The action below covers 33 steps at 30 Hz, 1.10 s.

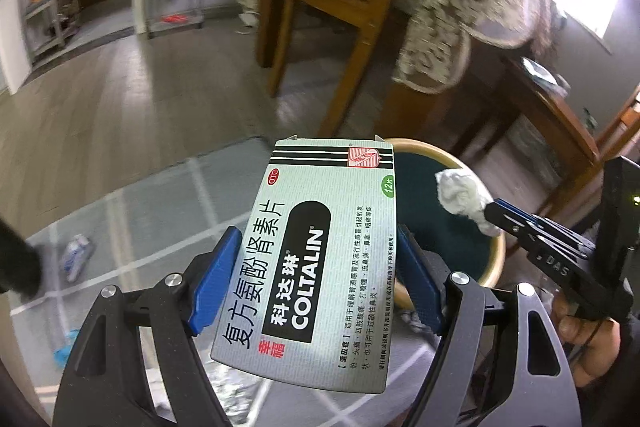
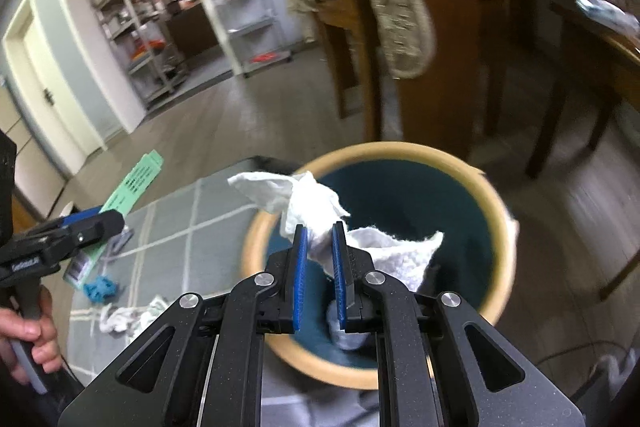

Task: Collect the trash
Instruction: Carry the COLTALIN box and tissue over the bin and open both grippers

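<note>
A white tissue (image 2: 316,215) is pinched by the right gripper (image 2: 320,267) over the bin (image 2: 496,227), low in the frame. A medicine box (image 1: 316,259) is squeezed by the left gripper (image 1: 316,279), probably beside the bin. Next, both must be let go inside.

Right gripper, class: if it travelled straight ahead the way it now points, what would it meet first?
Probably the dark inside of the round tan-rimmed bin, which lies beyond the right gripper and its white crumpled tissue; depth is unclear.
</note>
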### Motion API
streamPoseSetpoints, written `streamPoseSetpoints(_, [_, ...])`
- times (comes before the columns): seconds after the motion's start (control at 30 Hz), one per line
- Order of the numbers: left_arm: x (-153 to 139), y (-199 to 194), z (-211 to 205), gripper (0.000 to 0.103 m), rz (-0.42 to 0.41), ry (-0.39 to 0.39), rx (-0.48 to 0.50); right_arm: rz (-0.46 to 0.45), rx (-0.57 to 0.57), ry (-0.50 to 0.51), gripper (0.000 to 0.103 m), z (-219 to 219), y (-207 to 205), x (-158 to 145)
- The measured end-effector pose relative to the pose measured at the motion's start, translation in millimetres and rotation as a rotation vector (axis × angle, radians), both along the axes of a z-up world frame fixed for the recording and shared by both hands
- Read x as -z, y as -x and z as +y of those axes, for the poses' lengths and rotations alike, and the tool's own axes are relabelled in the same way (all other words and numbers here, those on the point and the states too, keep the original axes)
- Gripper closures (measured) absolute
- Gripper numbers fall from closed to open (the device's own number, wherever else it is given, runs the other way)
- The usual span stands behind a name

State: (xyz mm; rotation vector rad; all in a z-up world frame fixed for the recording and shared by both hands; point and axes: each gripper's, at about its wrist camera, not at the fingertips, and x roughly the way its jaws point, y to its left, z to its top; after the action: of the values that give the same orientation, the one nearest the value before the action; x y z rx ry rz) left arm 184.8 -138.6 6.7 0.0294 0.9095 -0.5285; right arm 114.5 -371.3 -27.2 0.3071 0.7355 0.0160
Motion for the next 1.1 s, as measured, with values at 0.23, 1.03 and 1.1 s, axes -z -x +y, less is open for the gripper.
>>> streamPoseSetpoints(0.23, [12.6,-9.2,-59.5,0.028,0.022,0.01,0.104,0.011,0.066,0.006,0.089,-21.2,10.8,0.3])
streamPoseSetpoints(1.03, [41.9,-21.6,-102.5,0.014,0.098,0.0,0.186,0.093,0.11,0.001,0.089,-42.4,7.3,16.8])
streamPoseSetpoints(1.1, [40.1,-21.8,-93.7,0.014,0.096,0.001,0.17,0.097,0.105,0.003,0.089,-42.8,4.7,18.3])
